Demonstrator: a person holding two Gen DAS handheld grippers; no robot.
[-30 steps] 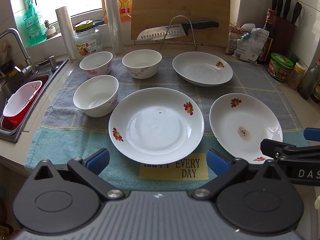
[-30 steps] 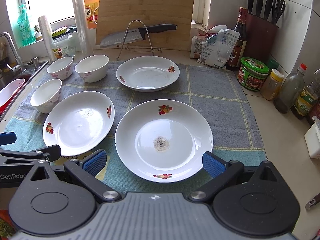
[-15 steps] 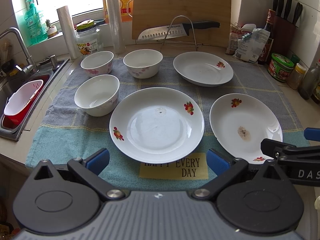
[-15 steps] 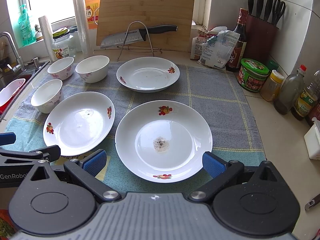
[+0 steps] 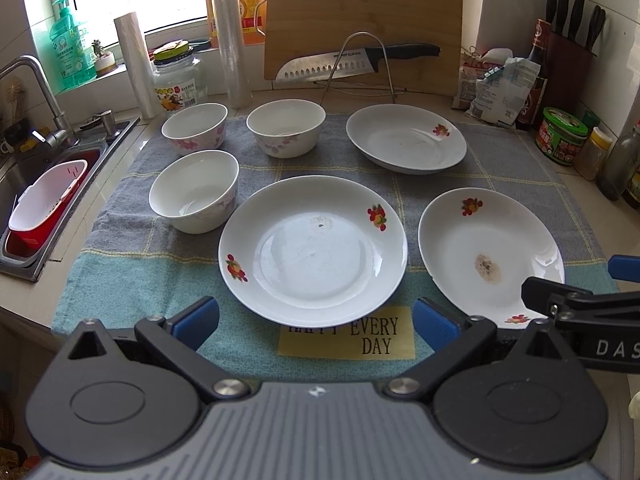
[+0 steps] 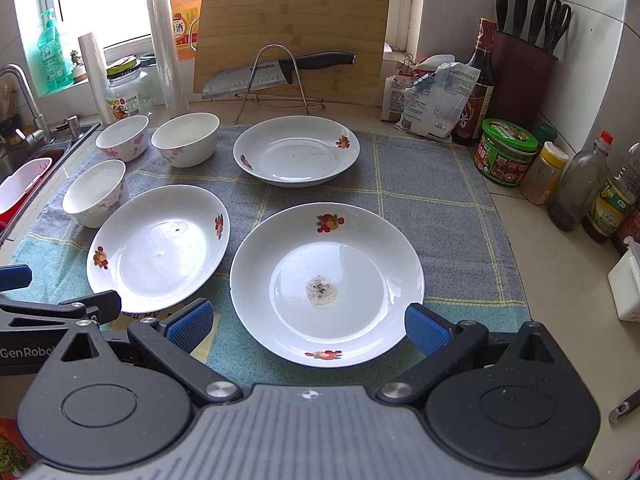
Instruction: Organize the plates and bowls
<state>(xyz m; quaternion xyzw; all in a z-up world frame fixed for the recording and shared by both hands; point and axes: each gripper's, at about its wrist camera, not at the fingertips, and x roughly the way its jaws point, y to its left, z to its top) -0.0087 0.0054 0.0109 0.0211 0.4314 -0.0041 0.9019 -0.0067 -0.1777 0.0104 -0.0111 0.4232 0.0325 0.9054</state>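
Note:
Three white fruit-print plates lie on a towel: a near middle plate (image 5: 314,246) (image 6: 158,246), a stained near right plate (image 5: 490,256) (image 6: 326,286) and a far plate (image 5: 406,138) (image 6: 296,151). Three white bowls stand at the left: a near bowl (image 5: 195,190) (image 6: 95,193), a far left bowl (image 5: 195,125) (image 6: 123,137) and a far middle bowl (image 5: 285,127) (image 6: 185,139). My left gripper (image 5: 316,322) is open and empty, in front of the middle plate. My right gripper (image 6: 306,326) is open and empty, its fingers either side of the stained plate's near rim.
The grey and teal towel (image 5: 440,196) covers the counter. A sink (image 5: 24,184) with a red and white basket is at the left. A knife on a wire rack (image 5: 360,64) and a cutting board stand behind. Jars and bottles (image 6: 560,176) line the right side.
Both views have shifted only slightly; nothing on the towel has moved and both grippers stay open.

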